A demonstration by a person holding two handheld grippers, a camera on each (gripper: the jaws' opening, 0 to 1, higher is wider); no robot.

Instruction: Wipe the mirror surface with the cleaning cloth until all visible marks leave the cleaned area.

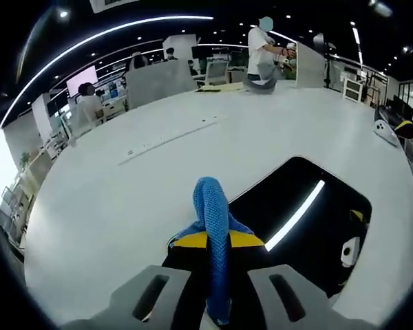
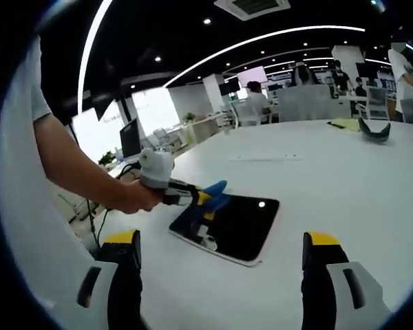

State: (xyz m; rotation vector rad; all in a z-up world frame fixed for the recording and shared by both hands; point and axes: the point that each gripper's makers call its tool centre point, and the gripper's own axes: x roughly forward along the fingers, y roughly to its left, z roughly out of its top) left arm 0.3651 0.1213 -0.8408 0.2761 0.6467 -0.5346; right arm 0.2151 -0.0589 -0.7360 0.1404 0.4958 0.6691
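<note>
we have the dark, glossy rectangular mirror [image 2: 230, 223] lying flat on the broad white table [image 2: 358, 199], and we judge the wiping step to be just at its start: in the right gripper view our left gripper [image 2: 205, 198] hangs over the mirror's near-left edge with the blue mesh cleaning cloth [image 2: 215, 187] poking out ahead of it, though we cannot tell from here whether the cloth is touching the glass. in the left gripper view the left gripper [image 1: 217, 275] has its jaws pressed in on the cloth [image 1: 212, 213], pinching it so a folded blue loop stands up between the yellow tips, and the mirror [image 1: 310, 220] sits just beyond and to the right, reflecting a bright ceiling light strip. our right gripper [image 2: 220, 275] holds nothing, its jaws spread wide apart, hovering on the near side of the mirror and well apart from it. we see no clear smudges on the glass at this size, so we cannot say how much is left to clean. the next move, as we judge it, calls for lowering the cloth flat onto the mirror and sweeping it across in overlapping passes, pressing lightly so the mirror doesn't slide, with the right gripper free to steady an edge.
</note>
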